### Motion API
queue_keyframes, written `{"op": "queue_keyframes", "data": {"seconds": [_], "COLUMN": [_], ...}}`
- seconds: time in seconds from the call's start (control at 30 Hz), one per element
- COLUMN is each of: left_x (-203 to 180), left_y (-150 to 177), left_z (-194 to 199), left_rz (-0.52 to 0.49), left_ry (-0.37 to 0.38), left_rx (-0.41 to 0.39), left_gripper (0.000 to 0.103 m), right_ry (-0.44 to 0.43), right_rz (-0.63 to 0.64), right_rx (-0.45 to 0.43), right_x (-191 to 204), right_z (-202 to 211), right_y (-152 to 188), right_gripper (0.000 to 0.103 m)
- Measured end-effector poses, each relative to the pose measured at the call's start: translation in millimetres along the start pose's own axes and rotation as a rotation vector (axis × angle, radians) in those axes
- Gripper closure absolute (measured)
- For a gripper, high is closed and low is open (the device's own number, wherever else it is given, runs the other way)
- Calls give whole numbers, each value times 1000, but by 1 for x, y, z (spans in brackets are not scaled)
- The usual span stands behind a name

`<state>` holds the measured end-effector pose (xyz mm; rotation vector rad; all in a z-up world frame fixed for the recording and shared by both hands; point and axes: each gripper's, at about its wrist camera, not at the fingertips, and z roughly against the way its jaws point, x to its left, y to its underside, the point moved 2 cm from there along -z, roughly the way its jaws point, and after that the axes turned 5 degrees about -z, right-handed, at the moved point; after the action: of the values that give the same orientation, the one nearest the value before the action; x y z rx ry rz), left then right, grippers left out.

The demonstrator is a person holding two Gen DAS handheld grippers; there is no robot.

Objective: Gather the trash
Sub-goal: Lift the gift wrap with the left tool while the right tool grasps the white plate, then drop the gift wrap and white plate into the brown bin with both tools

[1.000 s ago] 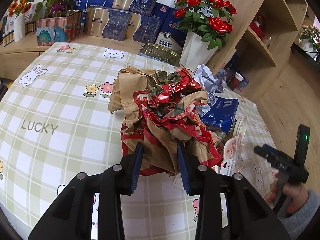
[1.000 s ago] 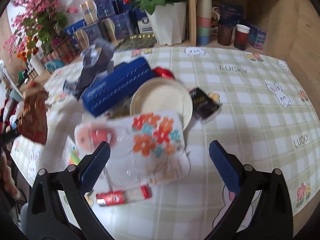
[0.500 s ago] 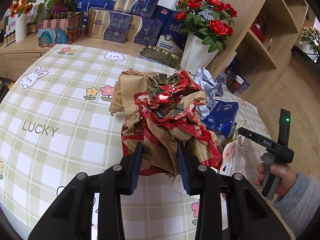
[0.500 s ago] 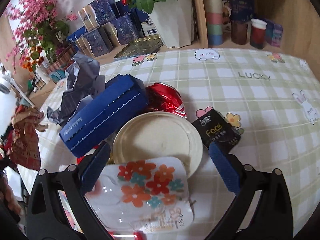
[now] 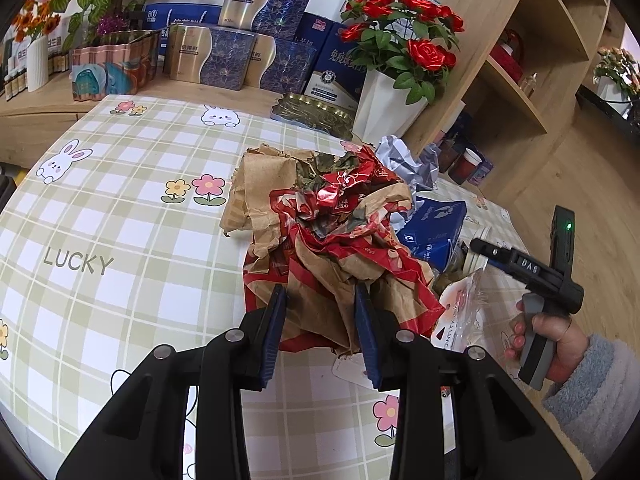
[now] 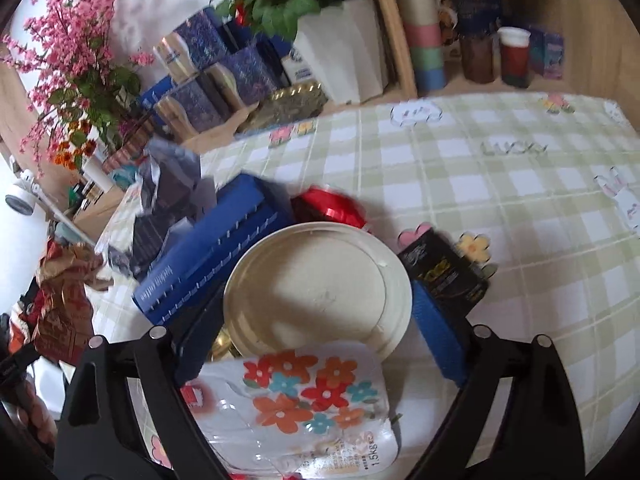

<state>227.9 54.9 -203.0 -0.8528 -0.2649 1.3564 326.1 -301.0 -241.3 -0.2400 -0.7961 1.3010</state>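
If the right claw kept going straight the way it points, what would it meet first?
Most likely the round cream plate, which lies between the closing jaws of the right claw; the flowered plastic wrapper lies nearer, though depth is unclear.

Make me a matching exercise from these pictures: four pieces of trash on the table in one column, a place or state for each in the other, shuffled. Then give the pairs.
1. crumpled paper bag
2. round plate
3. black packet
4. blue box

A. flat on the checked cloth, right of the plate
B. between the closing right hand-held gripper fingers
C. clamped in the left hand-held gripper
D. left of the plate

Pairs: 1-C, 2-B, 3-A, 4-D
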Motion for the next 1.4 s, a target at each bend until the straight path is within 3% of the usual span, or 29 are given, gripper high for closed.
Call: {"op": "queue_keyframes", "data": {"seconds": [0.33,0.6,0.87,1.17,1.4], "left_x": [-17,-35,-57,-90,-107], "left_y": [4,11,32,104,153], "left_z": [18,38,73,101,115], "left_rz": [-20,-46,-118,-222,-292], "left_ry": [22,37,61,104,142], "left_rx": [-12,-13,1,95,188], "left_gripper": [69,69,69,69,68], "right_ry": [16,-23,-59,-64,-97], "right_rz": [47,65,63,30,-3], "right_rx": [-156,-158,-140,-135,-136], "right_x": [21,43,59,54,58], "right_z": [47,77,123,185,217], "right_y": [-19,-7,40,121,161], "right_gripper": [14,14,14,14,14]}}
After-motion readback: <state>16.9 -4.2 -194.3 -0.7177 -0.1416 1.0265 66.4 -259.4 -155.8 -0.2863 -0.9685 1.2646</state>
